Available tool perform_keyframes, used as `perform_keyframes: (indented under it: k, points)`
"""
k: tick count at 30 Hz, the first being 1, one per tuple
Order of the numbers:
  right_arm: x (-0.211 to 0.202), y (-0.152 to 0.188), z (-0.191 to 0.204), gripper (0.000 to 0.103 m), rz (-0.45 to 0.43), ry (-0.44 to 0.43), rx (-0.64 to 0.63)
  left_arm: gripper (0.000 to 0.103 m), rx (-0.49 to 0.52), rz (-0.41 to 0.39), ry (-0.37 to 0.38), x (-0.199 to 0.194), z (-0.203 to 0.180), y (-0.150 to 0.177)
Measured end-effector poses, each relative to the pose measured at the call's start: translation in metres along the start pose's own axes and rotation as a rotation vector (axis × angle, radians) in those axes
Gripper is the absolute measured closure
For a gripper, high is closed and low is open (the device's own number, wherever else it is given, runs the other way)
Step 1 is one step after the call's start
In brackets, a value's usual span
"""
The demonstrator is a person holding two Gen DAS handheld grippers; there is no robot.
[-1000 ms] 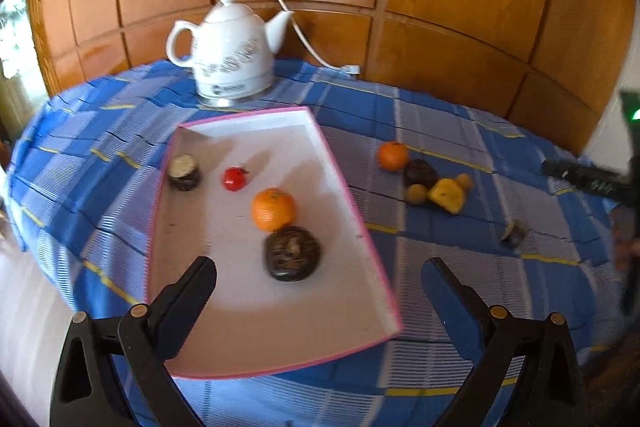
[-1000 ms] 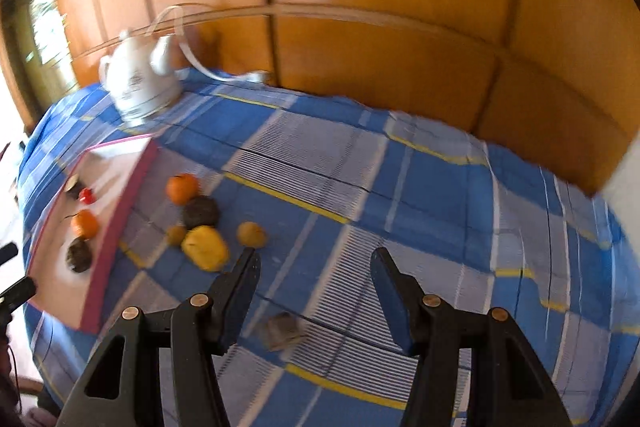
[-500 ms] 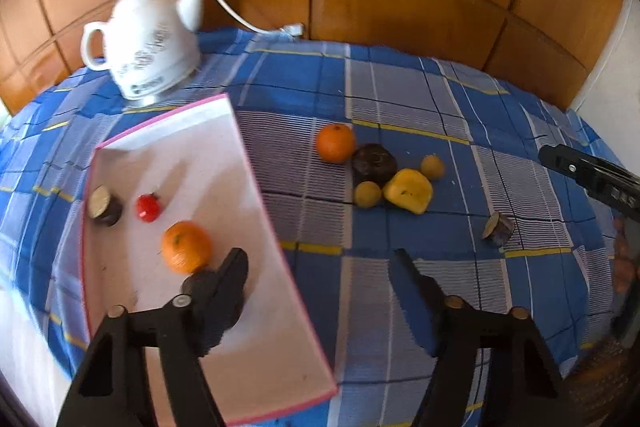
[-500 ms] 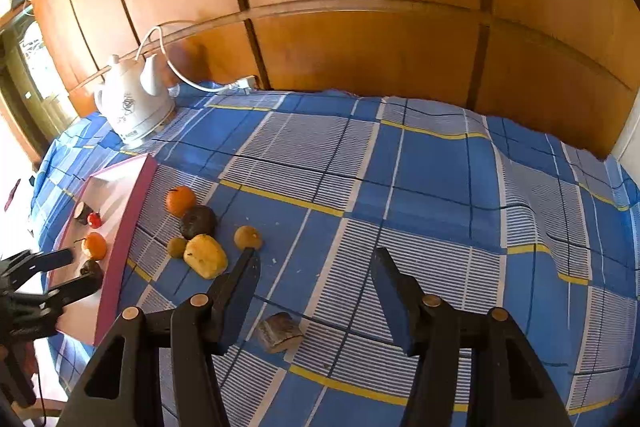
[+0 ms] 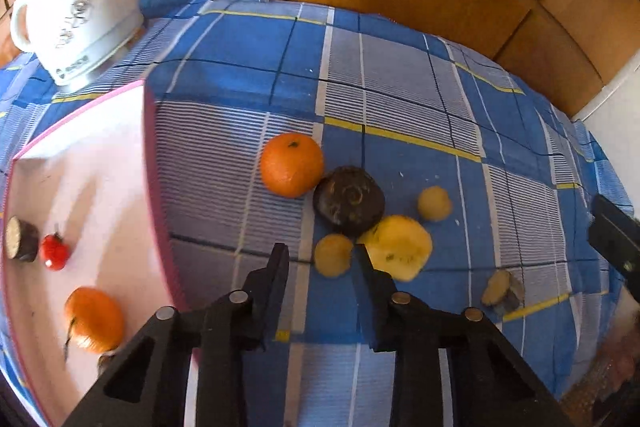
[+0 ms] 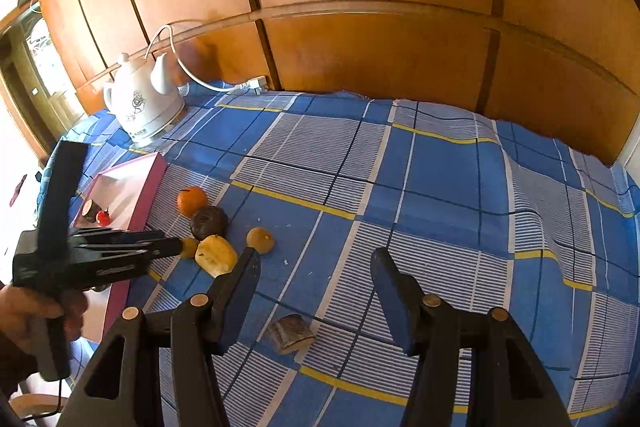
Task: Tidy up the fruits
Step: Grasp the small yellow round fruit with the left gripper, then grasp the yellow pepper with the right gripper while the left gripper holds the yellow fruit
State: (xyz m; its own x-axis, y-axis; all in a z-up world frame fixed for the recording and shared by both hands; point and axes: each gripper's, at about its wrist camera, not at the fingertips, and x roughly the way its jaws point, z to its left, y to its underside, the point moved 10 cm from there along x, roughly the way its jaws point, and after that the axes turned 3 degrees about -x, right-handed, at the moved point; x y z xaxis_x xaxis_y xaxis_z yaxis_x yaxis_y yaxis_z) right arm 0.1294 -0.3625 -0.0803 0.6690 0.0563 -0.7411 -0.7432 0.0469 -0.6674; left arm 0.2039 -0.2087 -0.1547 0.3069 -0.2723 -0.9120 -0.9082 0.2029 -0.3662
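Left wrist: dark fruit [image 5: 107,359] (mostly hidden).

Surface: I see a table under a blue checked cloth [image 6: 440,163] with yellow lines.
Back left: my white kettle [image 5: 76,23] stands on it, cord trailing to the wall.
Left: pink-rimmed tray [image 5: 150,163] lies flat.
Middle cluster: orange [image 5: 291,163], dark round fruit [image 5: 349,199], yellow fruit [image 5: 398,247], two small yellowish ones [image 5: 333,254] [image 5: 434,203].
Apart, nearer me: cut brown piece [image 6: 291,333].
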Motion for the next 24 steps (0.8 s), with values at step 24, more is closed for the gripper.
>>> perform_keyframes:
  k: [24]
  points:
    - [0.029,0.023,-0.007,0.045,0.154,-0.066,0.077,0.079,0.115,-0.118,0.048,-0.007,-0.034,0.057]
